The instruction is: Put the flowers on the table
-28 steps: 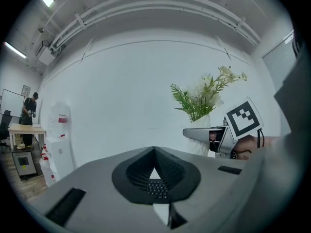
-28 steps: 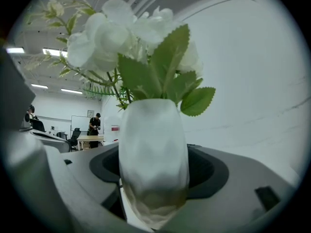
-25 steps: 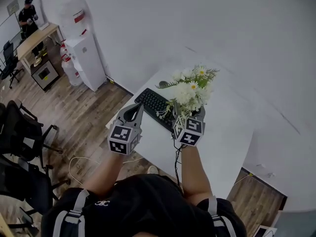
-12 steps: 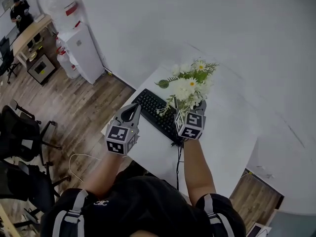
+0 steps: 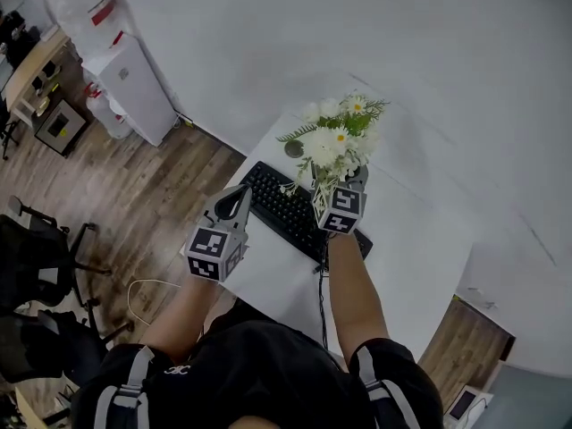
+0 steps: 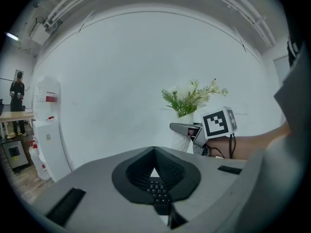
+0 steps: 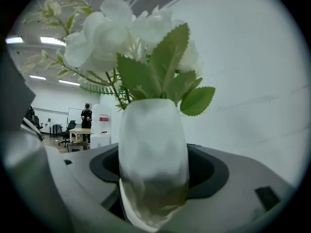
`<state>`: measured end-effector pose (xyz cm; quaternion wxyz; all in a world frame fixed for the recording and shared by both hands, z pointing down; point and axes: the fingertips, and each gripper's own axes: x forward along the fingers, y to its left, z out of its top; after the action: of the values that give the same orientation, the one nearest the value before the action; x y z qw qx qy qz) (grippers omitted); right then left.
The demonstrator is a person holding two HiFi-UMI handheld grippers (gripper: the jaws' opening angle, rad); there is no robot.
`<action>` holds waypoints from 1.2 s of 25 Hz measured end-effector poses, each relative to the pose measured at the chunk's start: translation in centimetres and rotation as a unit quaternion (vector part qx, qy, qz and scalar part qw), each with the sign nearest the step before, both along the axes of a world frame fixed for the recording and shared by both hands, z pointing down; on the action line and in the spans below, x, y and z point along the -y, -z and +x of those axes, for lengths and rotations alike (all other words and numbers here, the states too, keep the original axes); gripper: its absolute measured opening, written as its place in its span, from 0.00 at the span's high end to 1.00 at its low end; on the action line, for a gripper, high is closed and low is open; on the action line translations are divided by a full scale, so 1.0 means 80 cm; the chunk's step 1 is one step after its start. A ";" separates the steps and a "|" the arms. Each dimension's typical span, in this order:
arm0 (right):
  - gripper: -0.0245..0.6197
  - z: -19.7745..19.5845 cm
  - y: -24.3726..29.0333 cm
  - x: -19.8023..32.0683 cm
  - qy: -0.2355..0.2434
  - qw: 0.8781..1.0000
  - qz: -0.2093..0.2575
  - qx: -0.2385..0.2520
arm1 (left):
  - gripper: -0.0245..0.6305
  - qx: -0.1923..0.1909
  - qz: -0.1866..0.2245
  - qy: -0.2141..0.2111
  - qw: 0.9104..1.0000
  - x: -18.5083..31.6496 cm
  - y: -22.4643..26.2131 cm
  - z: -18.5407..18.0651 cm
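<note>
A bunch of white flowers (image 5: 332, 141) with green leaves stands in a white vase (image 7: 153, 149). My right gripper (image 5: 344, 181) is shut on the vase and holds it upright in the air, above the far edge of the black keyboard (image 5: 284, 208) on the white table (image 5: 411, 239). The vase fills the right gripper view, with a jaw on either side. My left gripper (image 5: 239, 193) is shut and holds nothing, hovering over the table's left edge beside the keyboard. From the left gripper view, the flowers (image 6: 192, 97) and the right gripper (image 6: 182, 126) show ahead to the right.
A small dark round object (image 5: 293, 148) lies on the table behind the keyboard. A white wall runs behind the table. On the wooden floor to the left are a water dispenser (image 5: 125, 74), a desk (image 5: 31, 70), office chairs (image 5: 36, 257) and a loose cable (image 5: 143, 289).
Both grippers have moved forward over the table. The vase of flowers has gone from near the keyboard's front to its far side. The left gripper stayed shut.
</note>
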<state>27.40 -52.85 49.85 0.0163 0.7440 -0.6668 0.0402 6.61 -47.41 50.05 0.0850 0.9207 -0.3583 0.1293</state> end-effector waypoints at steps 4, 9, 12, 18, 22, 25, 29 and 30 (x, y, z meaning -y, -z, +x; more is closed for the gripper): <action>0.40 0.016 -0.025 0.046 -0.011 1.000 -0.006 0.015 | 0.96 0.012 -0.013 0.001 1.000 0.030 -0.021 -0.008; 0.40 0.043 -0.055 0.101 -0.022 0.999 -0.015 0.024 | 0.96 0.030 -0.025 0.006 0.999 0.075 -0.045 -0.020; 0.40 0.055 -0.075 0.129 -0.027 0.999 -0.019 0.027 | 0.96 0.041 -0.032 0.008 0.999 0.102 -0.059 -0.021; 0.40 0.064 -0.124 0.170 -0.039 0.998 -0.030 0.031 | 0.96 0.059 -0.043 -0.001 0.997 0.143 -0.089 -0.025; 0.40 0.069 -0.145 0.189 -0.043 0.998 -0.034 0.033 | 0.96 0.062 -0.048 -0.010 0.997 0.165 -0.103 -0.019; 0.40 0.068 -0.151 0.194 -0.043 0.998 -0.031 0.025 | 0.96 0.065 -0.053 -0.018 0.996 0.175 -0.112 -0.016; 0.39 0.067 -0.150 0.199 -0.049 0.998 -0.025 0.023 | 0.96 0.065 -0.057 -0.026 0.996 0.187 -0.119 -0.014; 0.39 0.068 -0.150 0.198 -0.051 0.998 -0.024 0.025 | 0.96 0.064 -0.058 -0.028 0.996 0.188 -0.120 -0.012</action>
<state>32.85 -68.72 61.89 0.0158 0.7753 -0.6268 0.0757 5.62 -62.48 59.63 0.1111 0.9136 -0.3294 0.2108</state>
